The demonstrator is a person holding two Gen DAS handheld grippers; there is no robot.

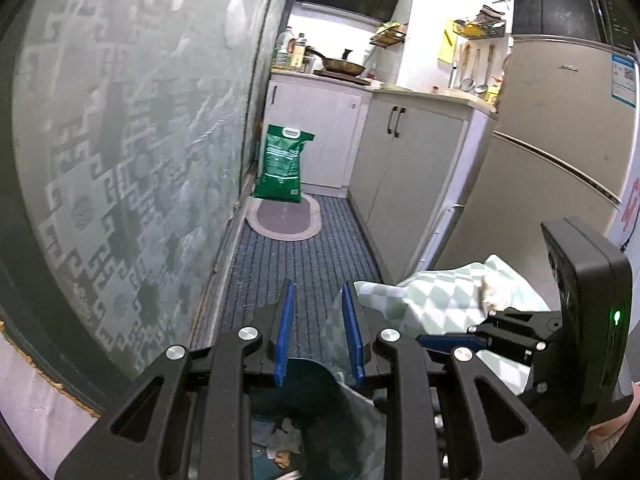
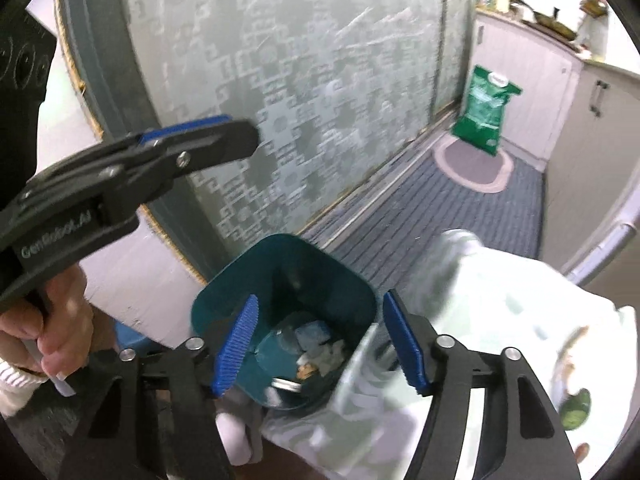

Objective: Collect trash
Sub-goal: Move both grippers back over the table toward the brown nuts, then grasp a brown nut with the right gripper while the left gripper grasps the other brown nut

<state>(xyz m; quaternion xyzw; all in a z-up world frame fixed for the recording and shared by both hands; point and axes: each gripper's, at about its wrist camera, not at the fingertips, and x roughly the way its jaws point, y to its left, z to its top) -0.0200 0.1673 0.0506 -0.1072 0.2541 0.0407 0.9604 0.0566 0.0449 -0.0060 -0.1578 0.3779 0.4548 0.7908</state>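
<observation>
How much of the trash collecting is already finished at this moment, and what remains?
Done: the teal bin already holds scraps, paper and a metal lid. In hand: nothing; the right gripper is open above the bin, and the left gripper is open and empty too. Left: food scraps lie on the checked cloth beside the bin.

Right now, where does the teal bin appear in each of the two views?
Left wrist: the bin is at the bottom centre, below the left gripper.
Right wrist: the bin is at lower centre, behind the right gripper.
Shared landmark: the green bag on the floor.
</observation>
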